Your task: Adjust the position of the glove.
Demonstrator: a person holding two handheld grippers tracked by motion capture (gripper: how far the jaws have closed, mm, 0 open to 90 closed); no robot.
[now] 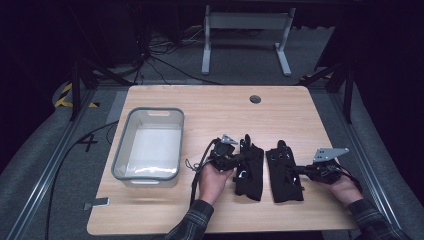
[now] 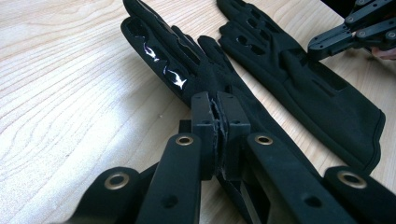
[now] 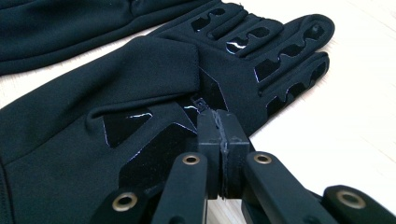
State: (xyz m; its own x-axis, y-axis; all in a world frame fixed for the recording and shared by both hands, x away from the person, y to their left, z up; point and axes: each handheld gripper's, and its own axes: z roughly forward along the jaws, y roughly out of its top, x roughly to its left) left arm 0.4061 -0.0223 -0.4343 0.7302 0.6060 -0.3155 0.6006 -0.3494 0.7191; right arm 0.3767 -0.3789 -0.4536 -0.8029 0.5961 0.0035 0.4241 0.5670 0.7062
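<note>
Two black fabric gloves with glossy grip patches lay side by side on the pale wooden bench (image 1: 210,107). Left claw (image 2: 217,105) was pinched on the left glove (image 2: 187,70), right claw (image 3: 222,126) on the right glove (image 3: 140,93). Only thin fabric appeared caught, so slippage was judged likely when lifted

2 black gloves (image 1: 265,172) flat, side by side

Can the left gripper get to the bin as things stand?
Probably yes: the bin sits just beyond the left gripper, with bare table between. But its jaws look shut at the left glove.
</note>
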